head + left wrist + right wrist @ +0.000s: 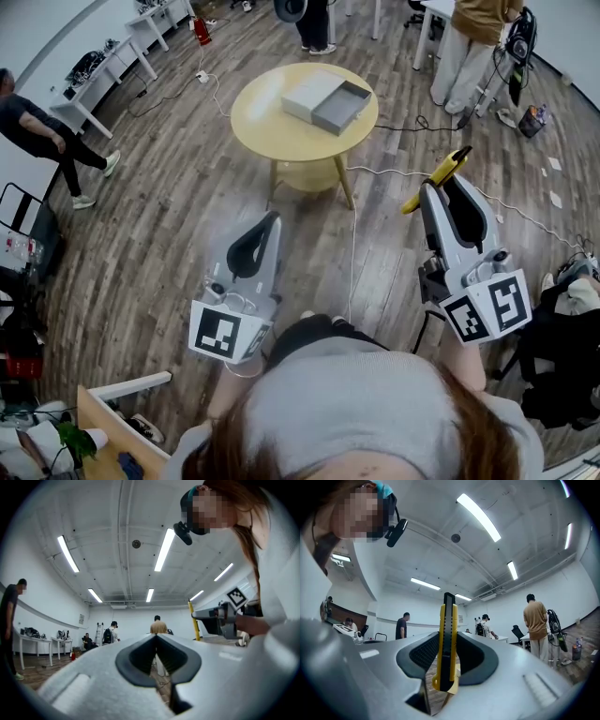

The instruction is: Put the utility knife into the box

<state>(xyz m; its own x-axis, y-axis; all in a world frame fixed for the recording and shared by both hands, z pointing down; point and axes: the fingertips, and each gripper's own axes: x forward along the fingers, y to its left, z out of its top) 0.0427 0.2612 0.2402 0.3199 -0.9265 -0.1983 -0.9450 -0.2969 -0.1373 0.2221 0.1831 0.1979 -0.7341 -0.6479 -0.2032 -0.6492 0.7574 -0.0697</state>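
Item one, nearest: left gripper, held low over the wood floor, claw closed tip to tip on nothing. Item two: right gripper, raised slightly further forward, claw clamped on the utility knife. The knife has a yellow body with a black slider strip. It is gripped across its flat sides towards the lower half, and its front end stands well clear of the jaw tips. No blade is seen extended. Handling, as judged: light, rigid, smooth plastic that is liable to pivot in the pads. A hold at mid-body across the flats suits it, with the blade end left alone. Item three: round yellow table, well ahead of both grippers. Item four: grey box, open, on the tabletop, well apart from the knife. Item five, furthest: people standing by white benches.
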